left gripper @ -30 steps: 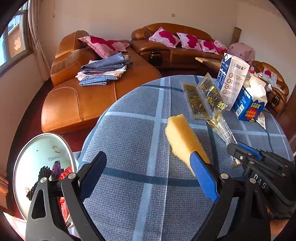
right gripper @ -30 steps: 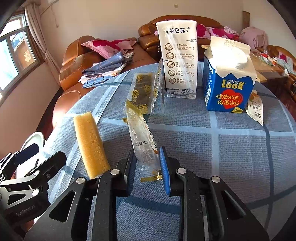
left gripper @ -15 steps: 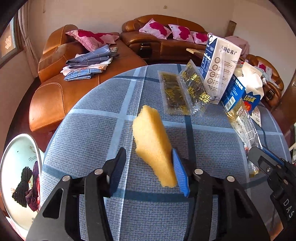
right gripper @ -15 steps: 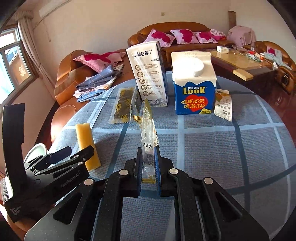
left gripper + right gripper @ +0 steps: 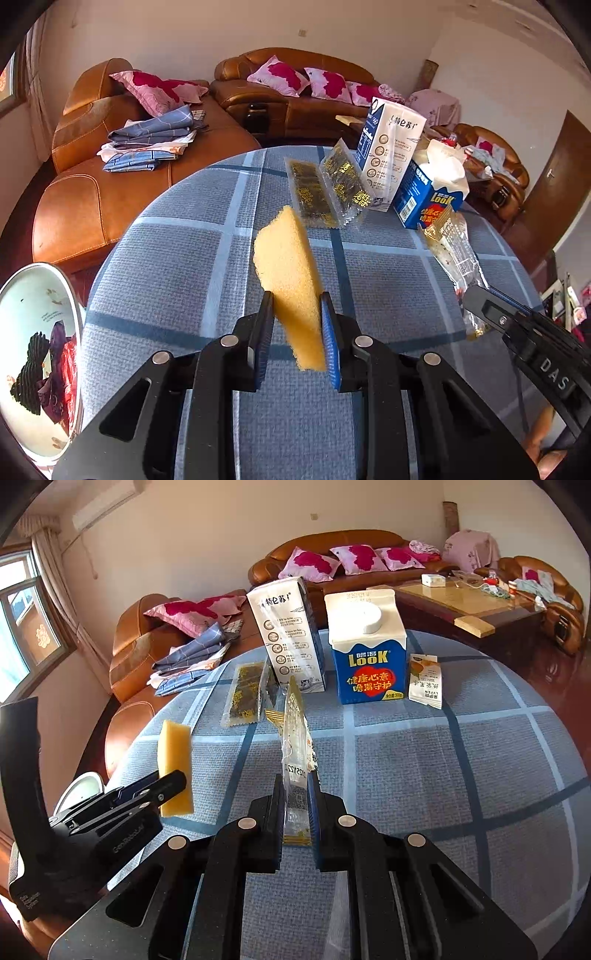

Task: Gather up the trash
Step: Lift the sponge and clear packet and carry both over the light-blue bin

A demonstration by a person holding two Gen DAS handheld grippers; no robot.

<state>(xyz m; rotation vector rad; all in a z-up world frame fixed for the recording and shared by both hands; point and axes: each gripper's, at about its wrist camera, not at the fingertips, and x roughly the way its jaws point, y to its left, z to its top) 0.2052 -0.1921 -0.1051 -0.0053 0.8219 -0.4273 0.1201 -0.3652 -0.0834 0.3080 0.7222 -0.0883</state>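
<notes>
Since one second ago the left gripper (image 5: pixel 297 325) has come around the yellow sponge (image 5: pixel 286 273) and its jaws are closing on it; both pads now press the lower end, and the sponge stands tilted off the cloth instead of lying flat. The right gripper (image 5: pixel 295 801) has come a little higher, clenched on the clear wrapper (image 5: pixel 295 738), which stands upright between its jaws.

Seen from the left wrist, the sponge is at 12 o'clock and the wrapper at about 3 o'clock. The sponge looks porous, soft and very light; I think it will squash under a strong pinch but not slip, so a grip on the lower third seems good. The wrapper is thin, crinkly film with a gold edge, almost without weight, and it may slide or flap; holding it near the sealed end looks safest.

On the checked blue tablecloth (image 5: pixel 424 768), at 12 o'clock from the right wrist, wait the stiff white milk carton (image 5: pixel 286 638), the blue carton (image 5: pixel 369 664) with its round cap, two flat dark sachets (image 5: pixel 325 190) and a small white sachet (image 5: pixel 424 681). The bin (image 5: pixel 37 350) with a pale liner stands at 8 o'clock from the left wrist, beside the table.
</notes>
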